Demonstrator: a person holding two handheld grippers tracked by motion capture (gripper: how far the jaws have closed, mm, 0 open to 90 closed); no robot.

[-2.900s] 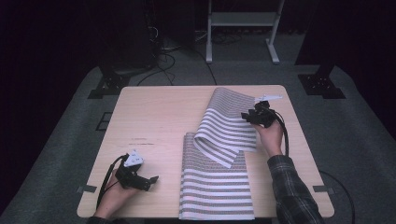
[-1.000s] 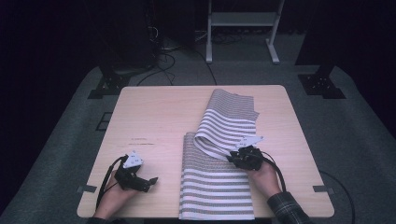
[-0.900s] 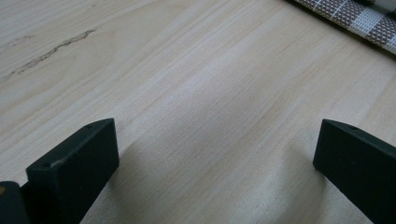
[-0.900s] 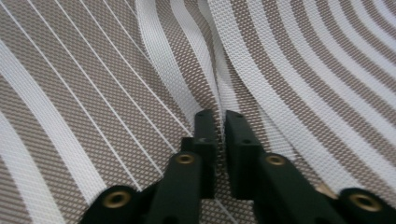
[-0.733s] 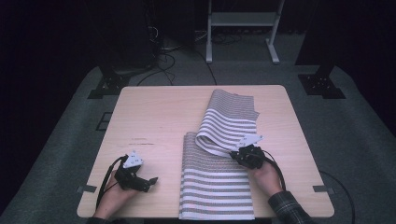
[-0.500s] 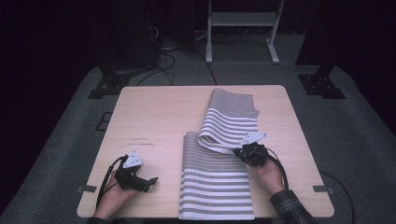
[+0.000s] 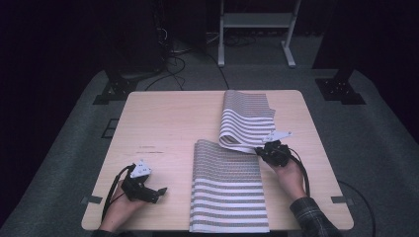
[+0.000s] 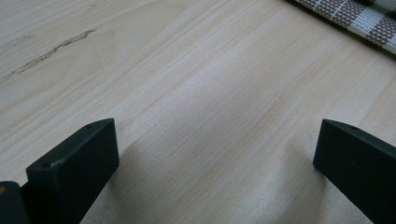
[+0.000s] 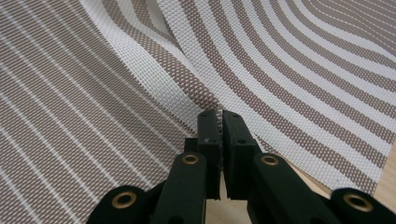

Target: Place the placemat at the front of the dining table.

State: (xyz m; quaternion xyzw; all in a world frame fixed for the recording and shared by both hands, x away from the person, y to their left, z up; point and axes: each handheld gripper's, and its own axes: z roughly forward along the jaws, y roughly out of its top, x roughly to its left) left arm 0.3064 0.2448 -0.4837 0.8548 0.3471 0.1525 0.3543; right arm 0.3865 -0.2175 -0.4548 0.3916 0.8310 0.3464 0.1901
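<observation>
A brown-and-white striped mat lies on the right half of the wooden table. Its far part arches up and folds back over itself. My right gripper is at the right end of that folded edge and is shut on it. In the right gripper view the jaws pinch the mat's edge between their tips. My left gripper rests near the table's front left corner, open, with bare wood between its fingers. A corner of the mat lies beyond it.
The table's left half is bare wood with a faint dark scratch. Tape marks sit at the front corners. Behind the table stand a white metal frame, loose cables and black stand feet on grey carpet.
My right gripper has moved away from me and slightly right, drawing the mat's folded flap back with it. The left gripper has stayed where it was.
</observation>
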